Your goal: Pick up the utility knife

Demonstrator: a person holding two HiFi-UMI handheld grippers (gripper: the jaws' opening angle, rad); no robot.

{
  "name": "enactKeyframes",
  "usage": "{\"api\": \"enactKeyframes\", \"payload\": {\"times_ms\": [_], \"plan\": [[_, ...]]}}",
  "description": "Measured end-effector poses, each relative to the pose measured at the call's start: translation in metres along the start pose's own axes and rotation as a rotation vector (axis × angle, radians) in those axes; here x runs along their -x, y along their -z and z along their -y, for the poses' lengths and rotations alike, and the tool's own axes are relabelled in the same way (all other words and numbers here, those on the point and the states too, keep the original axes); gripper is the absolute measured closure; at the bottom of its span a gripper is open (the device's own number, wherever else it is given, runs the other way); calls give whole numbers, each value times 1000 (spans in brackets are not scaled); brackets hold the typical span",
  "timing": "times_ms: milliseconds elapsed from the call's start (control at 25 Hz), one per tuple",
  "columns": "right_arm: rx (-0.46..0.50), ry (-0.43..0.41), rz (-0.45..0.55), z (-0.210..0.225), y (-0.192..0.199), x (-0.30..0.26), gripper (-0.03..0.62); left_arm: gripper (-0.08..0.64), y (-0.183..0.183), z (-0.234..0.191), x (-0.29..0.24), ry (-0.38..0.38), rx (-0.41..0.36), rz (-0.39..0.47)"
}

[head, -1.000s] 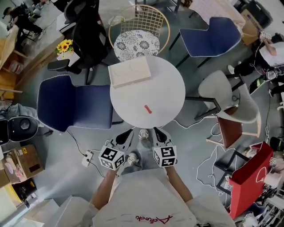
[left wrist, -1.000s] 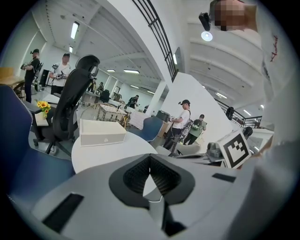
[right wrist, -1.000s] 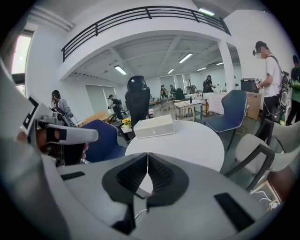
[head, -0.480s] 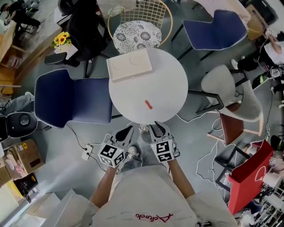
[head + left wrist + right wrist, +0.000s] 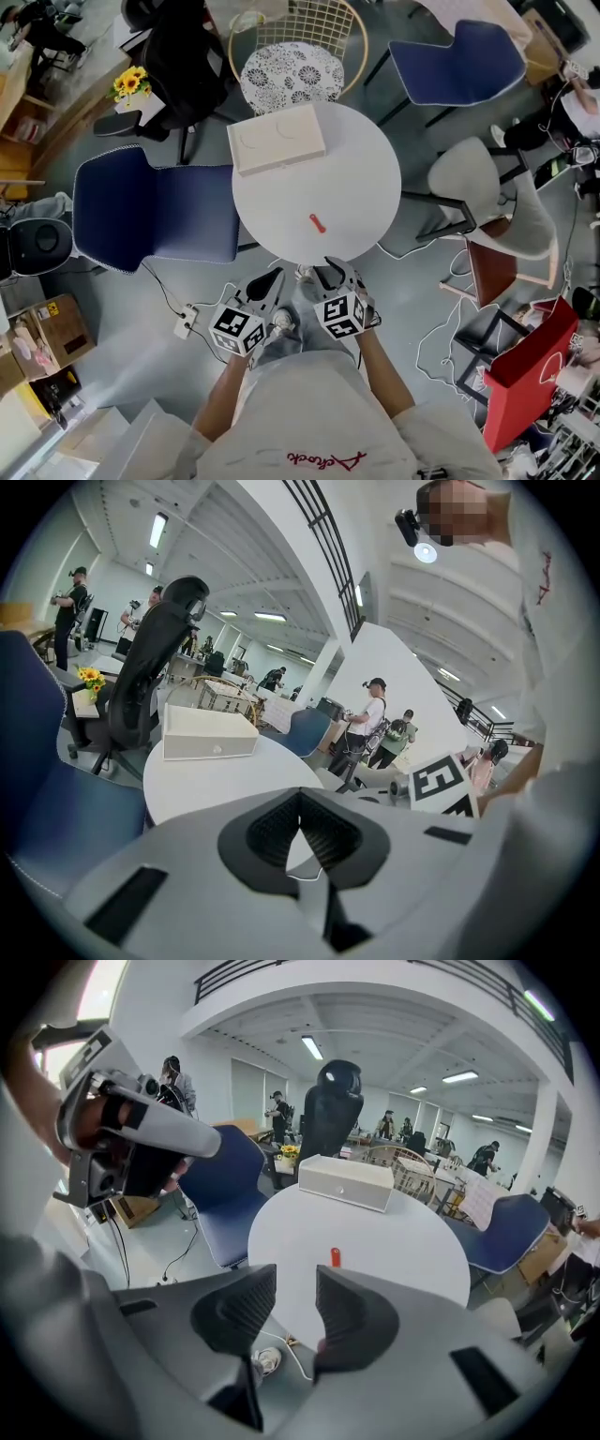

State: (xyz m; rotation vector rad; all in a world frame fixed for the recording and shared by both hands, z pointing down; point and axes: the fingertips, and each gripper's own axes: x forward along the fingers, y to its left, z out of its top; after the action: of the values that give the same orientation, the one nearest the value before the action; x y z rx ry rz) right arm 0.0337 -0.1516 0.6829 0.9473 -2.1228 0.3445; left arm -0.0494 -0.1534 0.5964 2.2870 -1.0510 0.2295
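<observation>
The utility knife (image 5: 318,223) is a small red piece lying alone on the round white table (image 5: 361,178), toward its near side. Both grippers hang side by side just off the table's near edge, above the floor. My right gripper (image 5: 336,273) points at the table. In the right gripper view its jaws (image 5: 295,1290) are opening with nothing between them, and the knife (image 5: 335,1257) lies beyond their tips. My left gripper (image 5: 266,282) is shut and empty; its pads meet at the tips (image 5: 300,796). The knife does not show in the left gripper view.
A flat white box (image 5: 277,138) lies at the table's far left. Chairs ring the table: a blue one (image 5: 155,208) left, a wire one (image 5: 291,66) behind, a blue one (image 5: 459,61) far right, a grey one (image 5: 487,202) right. Cables (image 5: 441,347) trail over the floor.
The right gripper's jaws have parted from shut to wide apart, and that gripper has rolled and sunk a little. The left gripper has stayed put.
</observation>
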Motion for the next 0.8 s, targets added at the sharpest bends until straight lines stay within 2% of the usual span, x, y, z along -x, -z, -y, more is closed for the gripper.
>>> {"api": "enactKeyframes", "payload": {"times_ms": [640, 800], "plan": [[-153, 9, -112, 58, 11, -90, 453, 547, 17, -7, 13, -34, 46, -19], [-158, -7, -135, 61, 9, -105, 453, 547, 19, -8, 16, -43, 47, -25]]}}
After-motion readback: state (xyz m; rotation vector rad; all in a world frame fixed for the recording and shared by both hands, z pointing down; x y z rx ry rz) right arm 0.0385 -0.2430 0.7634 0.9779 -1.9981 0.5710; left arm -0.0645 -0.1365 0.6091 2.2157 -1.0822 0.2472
